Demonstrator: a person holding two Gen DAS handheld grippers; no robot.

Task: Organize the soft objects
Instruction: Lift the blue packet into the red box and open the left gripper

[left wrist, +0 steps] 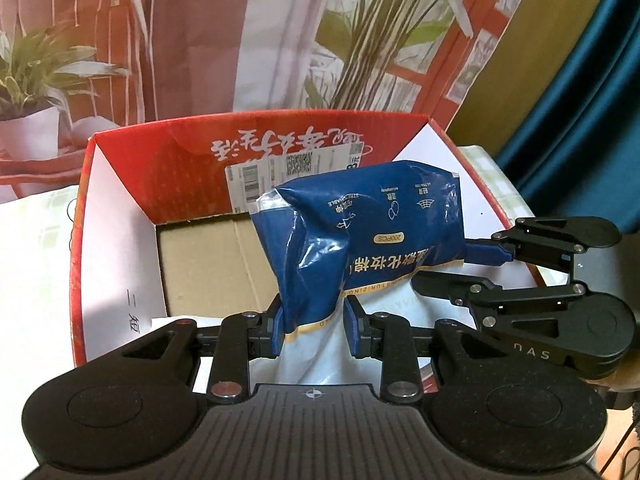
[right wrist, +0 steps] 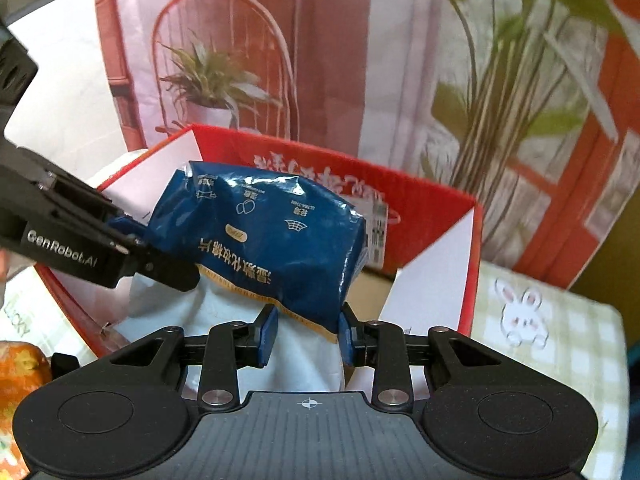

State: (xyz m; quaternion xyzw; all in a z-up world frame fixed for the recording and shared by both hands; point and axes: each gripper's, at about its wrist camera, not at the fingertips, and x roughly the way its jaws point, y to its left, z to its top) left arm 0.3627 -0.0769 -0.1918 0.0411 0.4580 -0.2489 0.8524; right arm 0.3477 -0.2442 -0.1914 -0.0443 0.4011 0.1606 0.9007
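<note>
A soft pack [left wrist: 360, 240], blue on top and white below with gold print, hangs over the open red cardboard box [left wrist: 260, 128]. My left gripper [left wrist: 314, 324] is shut on the pack's lower left corner, its blue pads pressing the wrapper from both sides. Reaching in from the right, my right gripper [left wrist: 456, 268] pinches the pack's right edge. In the right wrist view the pack [right wrist: 272, 248] sits between my right gripper's [right wrist: 308, 332] pads. There the left gripper [right wrist: 160, 248] grips its left side over the box [right wrist: 320, 160].
The box has white inner flaps [left wrist: 116, 220] and a brown cardboard floor [left wrist: 208, 264]. A printed plant backdrop [left wrist: 200, 40] stands behind it and a teal curtain [left wrist: 580, 100] hangs at right. A checked bunny cloth [right wrist: 520, 312] covers the table; an orange packet [right wrist: 20, 372] lies at left.
</note>
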